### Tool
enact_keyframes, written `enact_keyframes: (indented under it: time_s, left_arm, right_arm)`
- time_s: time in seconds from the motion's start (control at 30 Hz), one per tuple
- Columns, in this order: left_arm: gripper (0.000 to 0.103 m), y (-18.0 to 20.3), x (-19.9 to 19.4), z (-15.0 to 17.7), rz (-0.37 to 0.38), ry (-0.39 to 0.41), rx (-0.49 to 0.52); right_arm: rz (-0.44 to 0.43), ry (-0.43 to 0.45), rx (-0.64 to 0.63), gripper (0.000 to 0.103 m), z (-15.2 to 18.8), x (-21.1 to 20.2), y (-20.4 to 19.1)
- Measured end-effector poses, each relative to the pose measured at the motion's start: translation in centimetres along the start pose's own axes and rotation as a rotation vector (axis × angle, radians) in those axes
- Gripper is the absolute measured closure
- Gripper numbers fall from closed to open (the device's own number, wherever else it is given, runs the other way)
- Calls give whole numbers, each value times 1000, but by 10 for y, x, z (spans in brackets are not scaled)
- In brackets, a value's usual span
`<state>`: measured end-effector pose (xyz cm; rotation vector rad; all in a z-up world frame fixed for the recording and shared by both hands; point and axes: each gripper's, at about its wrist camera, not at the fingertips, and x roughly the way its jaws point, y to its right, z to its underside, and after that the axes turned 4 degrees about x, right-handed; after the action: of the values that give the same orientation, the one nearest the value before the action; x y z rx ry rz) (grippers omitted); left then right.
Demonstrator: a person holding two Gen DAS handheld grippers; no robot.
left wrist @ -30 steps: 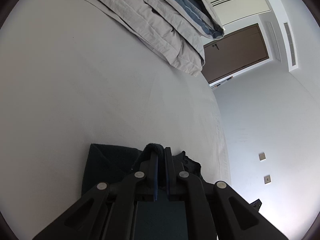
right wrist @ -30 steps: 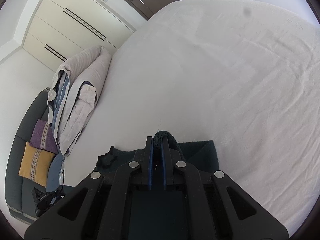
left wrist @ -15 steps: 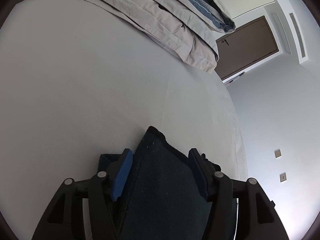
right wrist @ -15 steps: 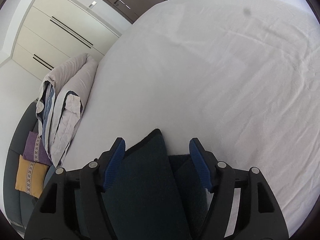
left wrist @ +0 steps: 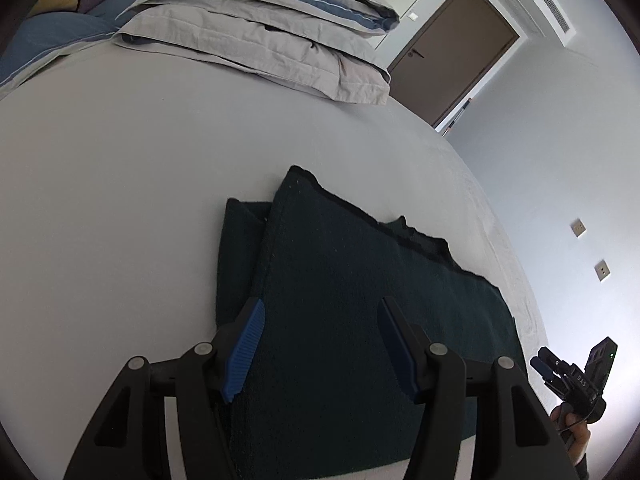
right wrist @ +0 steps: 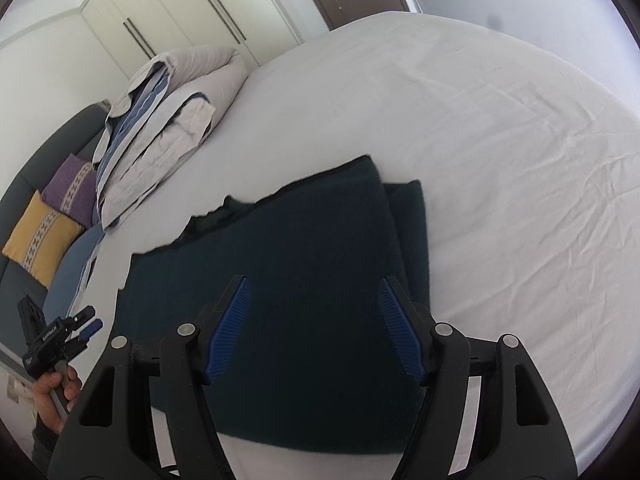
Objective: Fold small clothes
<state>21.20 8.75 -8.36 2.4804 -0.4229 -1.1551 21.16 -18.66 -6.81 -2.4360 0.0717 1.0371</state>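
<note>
A dark green garment lies folded flat on the white bed sheet; a second layer shows along its left edge. It also shows in the right wrist view. My left gripper is open and empty above the garment's near part. My right gripper is open and empty above the same garment. The right gripper shows small in the left wrist view, and the left gripper in the right wrist view, each held in a hand.
A folded grey and blue duvet lies at the far end of the bed, also in the right wrist view. Yellow and purple cushions sit on a dark sofa. A brown door and white wardrobes stand beyond.
Both grippers were shut on the garment's edge, then opened and let it drop. Both have since pulled back and up, so the whole folded garment shows.
</note>
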Motion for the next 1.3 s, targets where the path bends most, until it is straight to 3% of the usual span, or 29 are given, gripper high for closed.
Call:
enact_keyframes:
  time_s: [0.17, 0.27, 0.47, 0.6, 0.7, 0.83, 0.93, 0.97, 1.1, 1.3]
  left_arm:
    - [42, 9, 12, 18, -70, -33, 86]
    - [43, -2, 21, 24, -67, -57, 72]
    - [43, 4, 3, 32, -86, -39, 114]
    - [43, 30, -7, 38, -77, -19, 193]
    - [41, 53, -2, 49, -97, -34, 278]
    - [40, 48, 20, 61, -146, -109, 273]
    - [41, 38, 20, 67, -152, -96, 287]
    - [41, 35, 17, 69, -152, -95, 295]
    - [41, 23, 9, 72, -132, -80, 278]
    - [43, 23, -12, 71, -147, -47, 221]
  right_arm:
    - [0, -14, 20, 37, 33, -8, -2]
    - [67, -91, 14, 39, 46, 8, 14]
    - [47, -35, 47, 40, 57, -18, 29]
    - [-101, -19, 75, 39, 59, -37, 10]
    - [-232, -74, 53, 39, 73, -33, -18]
    - [-270, -164, 30, 39, 99, -10, -33]
    - [-234, -195, 123, 44, 110, 5, -5]
    - [-247, -187, 154, 55, 112, 3, 6]
    - [-240, -121, 282, 67, 112, -13, 56]
    - [-144, 1, 423, 70, 116, -70, 114]
